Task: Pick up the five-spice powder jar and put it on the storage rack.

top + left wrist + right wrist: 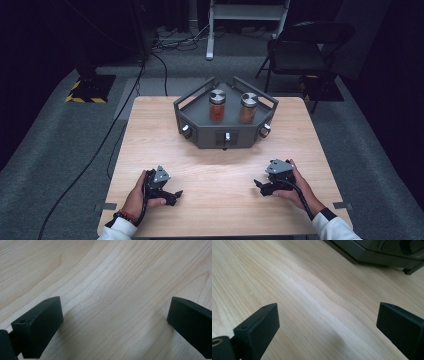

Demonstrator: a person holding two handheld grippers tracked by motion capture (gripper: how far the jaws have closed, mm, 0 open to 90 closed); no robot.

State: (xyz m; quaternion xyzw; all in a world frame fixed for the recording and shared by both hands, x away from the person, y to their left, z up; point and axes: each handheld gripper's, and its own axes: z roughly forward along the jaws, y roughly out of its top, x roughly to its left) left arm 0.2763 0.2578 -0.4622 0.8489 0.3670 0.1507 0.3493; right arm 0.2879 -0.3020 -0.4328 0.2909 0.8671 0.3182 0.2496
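On grey rack point(200, 131), two jars point(217, 105)

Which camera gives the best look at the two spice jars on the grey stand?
The high view: both jars, the red one and the orange one, stand in full sight on the grey stand. The right gripper view catches just the stand's lower edge; the left gripper view looks at bare tabletop.

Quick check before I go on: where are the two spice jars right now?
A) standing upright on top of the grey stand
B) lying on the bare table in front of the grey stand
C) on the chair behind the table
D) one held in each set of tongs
A: the red-filled jar and the orange-filled jar both stand upright, lids up, on the grey stand, while the left tongs and right tongs sit open and empty over the table.
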